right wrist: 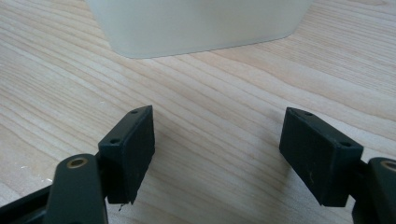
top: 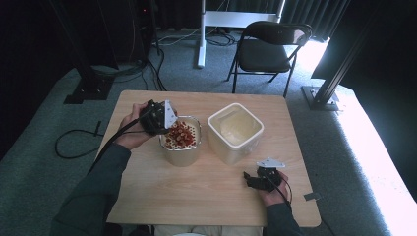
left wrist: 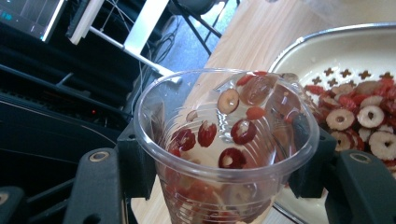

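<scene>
a clear plastic cup (left wrist: 219, 149) of sliced red dates sits clamped between the jaws of the left gripper (top: 156, 118), tipped so its mouth and long axis lean toward the cream strainer bowl (top: 195, 125), where more date slices (top: 179, 135) lie heaped; the bowl stands left of centre on the wooden tabletop (top: 196, 187), just beside a white square tub (top: 235, 132); near the front right corner the right gripper (right wrist: 217, 154) rests with jaws apart and empty over bare wood
</scene>
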### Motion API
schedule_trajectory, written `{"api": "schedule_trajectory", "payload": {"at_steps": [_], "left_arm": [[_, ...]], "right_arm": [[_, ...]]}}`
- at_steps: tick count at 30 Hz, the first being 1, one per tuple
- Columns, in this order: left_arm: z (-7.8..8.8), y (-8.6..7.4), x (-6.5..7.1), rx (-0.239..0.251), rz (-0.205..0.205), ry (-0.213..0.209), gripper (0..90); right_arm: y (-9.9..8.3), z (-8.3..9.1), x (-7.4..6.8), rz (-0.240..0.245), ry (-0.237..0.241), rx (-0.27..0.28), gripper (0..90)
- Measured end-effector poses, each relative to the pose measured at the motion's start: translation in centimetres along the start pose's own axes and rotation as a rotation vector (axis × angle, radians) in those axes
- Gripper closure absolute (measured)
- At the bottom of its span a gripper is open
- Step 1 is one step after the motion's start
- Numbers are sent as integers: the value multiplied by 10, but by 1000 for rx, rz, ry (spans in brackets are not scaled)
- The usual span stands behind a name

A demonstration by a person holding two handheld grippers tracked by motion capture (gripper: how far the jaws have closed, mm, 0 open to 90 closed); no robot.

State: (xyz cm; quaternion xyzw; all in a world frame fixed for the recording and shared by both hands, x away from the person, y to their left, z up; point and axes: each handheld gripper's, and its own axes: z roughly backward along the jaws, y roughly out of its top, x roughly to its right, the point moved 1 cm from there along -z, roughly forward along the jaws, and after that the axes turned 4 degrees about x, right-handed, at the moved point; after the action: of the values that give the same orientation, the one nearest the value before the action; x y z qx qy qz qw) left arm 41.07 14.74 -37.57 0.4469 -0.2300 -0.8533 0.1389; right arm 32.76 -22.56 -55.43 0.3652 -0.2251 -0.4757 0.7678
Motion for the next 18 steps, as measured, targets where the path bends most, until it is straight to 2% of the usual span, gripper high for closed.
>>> {"api": "schedule_trajectory", "payload": {"at_steps": [11,18], "left_arm": [[-1,5,2,-68,-131,33,385],[-1,8,1,-78,-158,42,384]], "right_arm": [[0,0,0,0,0,0,259],[0,0,0,1,1,0,259]]}}
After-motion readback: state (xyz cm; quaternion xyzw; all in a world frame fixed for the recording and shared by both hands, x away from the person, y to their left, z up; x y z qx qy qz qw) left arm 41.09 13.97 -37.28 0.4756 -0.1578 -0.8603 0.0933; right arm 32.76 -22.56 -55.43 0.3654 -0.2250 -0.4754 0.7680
